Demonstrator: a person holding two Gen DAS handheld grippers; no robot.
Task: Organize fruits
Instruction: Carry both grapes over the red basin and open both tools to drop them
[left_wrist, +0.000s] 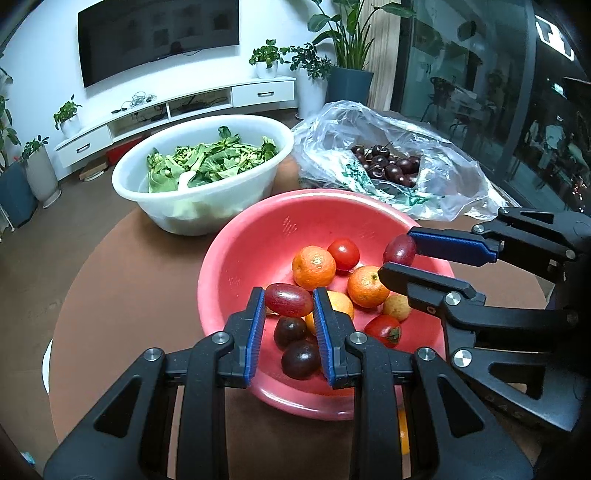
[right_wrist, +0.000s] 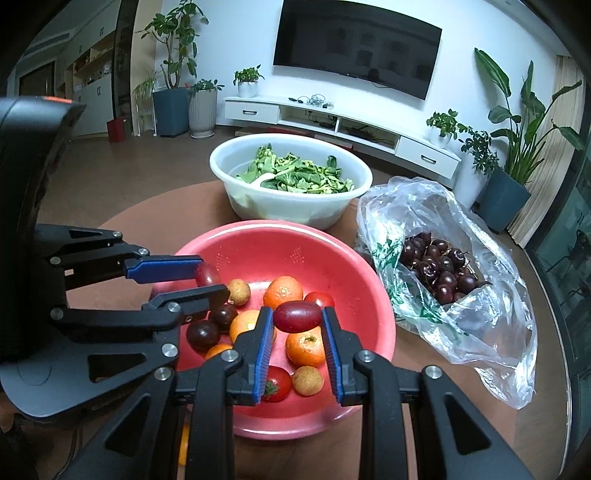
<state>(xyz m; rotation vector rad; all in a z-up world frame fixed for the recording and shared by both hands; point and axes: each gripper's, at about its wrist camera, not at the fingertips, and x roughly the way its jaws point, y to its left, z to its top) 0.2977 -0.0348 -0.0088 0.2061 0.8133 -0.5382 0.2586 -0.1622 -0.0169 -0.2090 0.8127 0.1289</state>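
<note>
Over the red bowl (left_wrist: 258, 236) on the round brown table (left_wrist: 122, 295), both grippers are clamped on a red grape each. Left gripper (left_wrist: 289, 300) has its grape (left_wrist: 288, 300) squeezed lengthwise between the blue pads, hanging above the fruit pile. Right gripper (right_wrist: 297, 315) pinches its own grape (right_wrist: 297, 315) the same way, and from the left camera you can see it coming in from the right side with the grape right at the fingertips. Down in the bowl: a few oranges (left_wrist: 314, 267), two tomatoes (left_wrist: 343, 254), a couple of dark plums (left_wrist: 301, 359) and small tan fruits (right_wrist: 307, 380). Behind it sits a white basin (left_wrist: 199, 206) of leafy greens (left_wrist: 210, 158), and beside that a clear plastic bag (right_wrist: 480, 332) of dark cherries (right_wrist: 439, 269).
</note>
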